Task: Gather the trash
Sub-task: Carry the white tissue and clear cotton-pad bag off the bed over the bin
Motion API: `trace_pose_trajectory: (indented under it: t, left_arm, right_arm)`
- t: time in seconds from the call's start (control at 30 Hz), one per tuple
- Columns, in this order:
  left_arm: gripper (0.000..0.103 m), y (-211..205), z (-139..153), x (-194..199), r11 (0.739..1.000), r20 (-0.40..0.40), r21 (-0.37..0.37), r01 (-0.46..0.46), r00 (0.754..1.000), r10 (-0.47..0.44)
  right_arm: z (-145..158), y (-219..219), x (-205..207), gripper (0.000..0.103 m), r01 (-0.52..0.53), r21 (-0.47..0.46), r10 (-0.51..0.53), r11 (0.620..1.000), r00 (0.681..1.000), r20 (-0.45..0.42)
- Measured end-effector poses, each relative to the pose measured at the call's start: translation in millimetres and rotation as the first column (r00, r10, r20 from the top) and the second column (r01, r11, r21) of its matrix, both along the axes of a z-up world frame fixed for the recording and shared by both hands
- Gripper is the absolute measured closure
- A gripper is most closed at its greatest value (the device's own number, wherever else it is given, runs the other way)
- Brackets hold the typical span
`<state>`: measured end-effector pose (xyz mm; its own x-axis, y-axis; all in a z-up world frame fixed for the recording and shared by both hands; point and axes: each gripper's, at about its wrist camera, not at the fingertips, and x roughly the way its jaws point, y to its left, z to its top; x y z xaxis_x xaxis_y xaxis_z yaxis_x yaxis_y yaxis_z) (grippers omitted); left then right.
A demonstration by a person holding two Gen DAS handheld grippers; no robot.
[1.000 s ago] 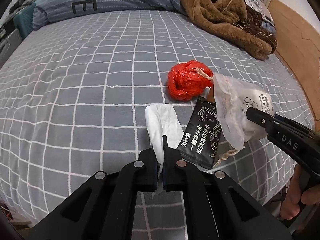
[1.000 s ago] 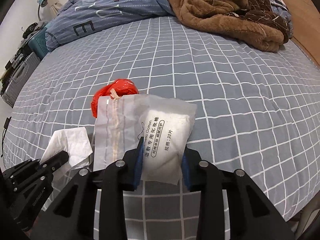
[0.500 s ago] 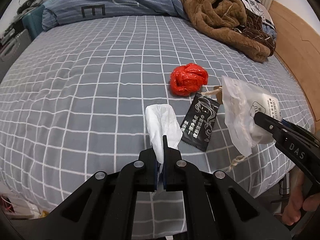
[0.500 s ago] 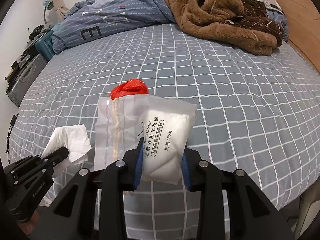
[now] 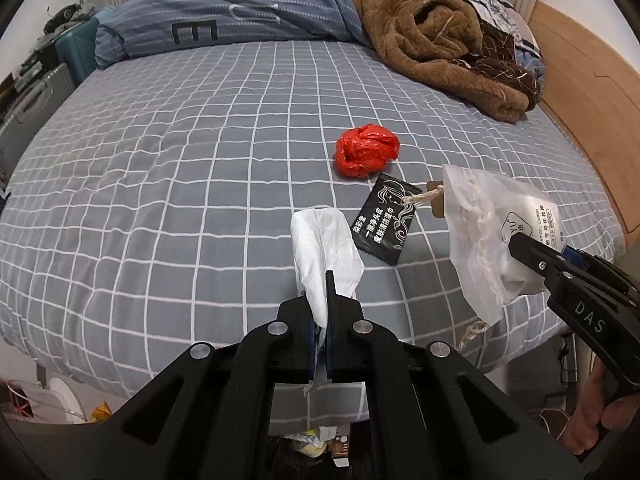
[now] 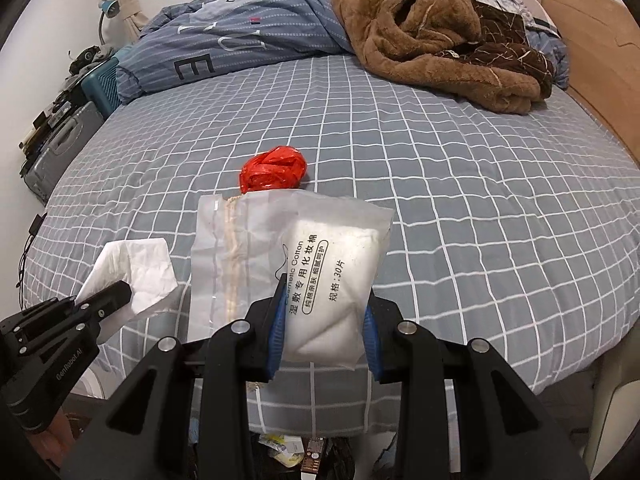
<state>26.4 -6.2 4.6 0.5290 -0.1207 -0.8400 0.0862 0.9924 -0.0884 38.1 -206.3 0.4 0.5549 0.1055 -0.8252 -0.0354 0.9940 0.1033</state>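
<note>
My left gripper (image 5: 319,312) is shut on a white crumpled tissue (image 5: 325,244), held above the bed's near edge; the tissue also shows in the right wrist view (image 6: 132,276). My right gripper (image 6: 323,312) is shut on a translucent cotton-pad bag (image 6: 304,264), which shows at the right of the left wrist view (image 5: 492,236). A crumpled red plastic bag (image 5: 366,150) and a black wet-wipe sachet (image 5: 384,220) lie on the grey checked bedsheet (image 5: 180,184). A brown tag on a string (image 5: 434,196) lies by the sachet.
A brown fleece blanket (image 5: 436,44) and a blue striped duvet (image 5: 224,16) lie at the far side. A wooden headboard (image 5: 592,88) is on the right. Suitcases (image 6: 56,148) stand left of the bed. Bits of trash (image 5: 316,440) show below the bed's near edge.
Both grippers have drawn back and up from the bed with their items. The bag has cleared the black sachet and the brown tag, and more of the bed's near edge shows.
</note>
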Motion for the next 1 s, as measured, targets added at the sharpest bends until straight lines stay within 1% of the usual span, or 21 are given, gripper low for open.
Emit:
trace_pose_trajectory:
  t: [0.13, 0.2, 0.47, 0.6, 1.0]
  left_arm:
    - [0.101, 1, 3, -13, 1.0, 0.002, -0.001, 0.0, 1.0, 0.0]
    - [0.101, 1, 3, -13, 1.0, 0.002, -0.001, 0.0, 1.0, 0.0]
    - [0.101, 4, 11, -43, 1.0, 0.01, 0.0, -0.001, 1.0, 0.001]
    - [0.101, 4, 14, -48, 1.0, 0.013, 0.001, 0.0, 1.0, 0.0]
    - [0.101, 8, 27, -86, 1.0, 0.027, -0.006, -0.002, 1.0, 0.002]
  right_arm:
    - [4, 2, -14, 0.072, -0.006, -0.007, 0.007, 1.0, 1.0, 0.003]
    - [5, 3, -21, 0.072, -0.008, -0.006, 0.008, 1.0, 1.0, 0.003]
    - [9, 6, -46, 0.072, -0.014, -0.004, 0.014, 1.0, 1.0, 0.005]
    - [11, 7, -56, 0.072, -0.017, -0.004, 0.017, 1.0, 1.0, 0.007]
    - [15, 6, -91, 0.072, -0.017, -0.004, 0.017, 1.0, 1.0, 0.01]
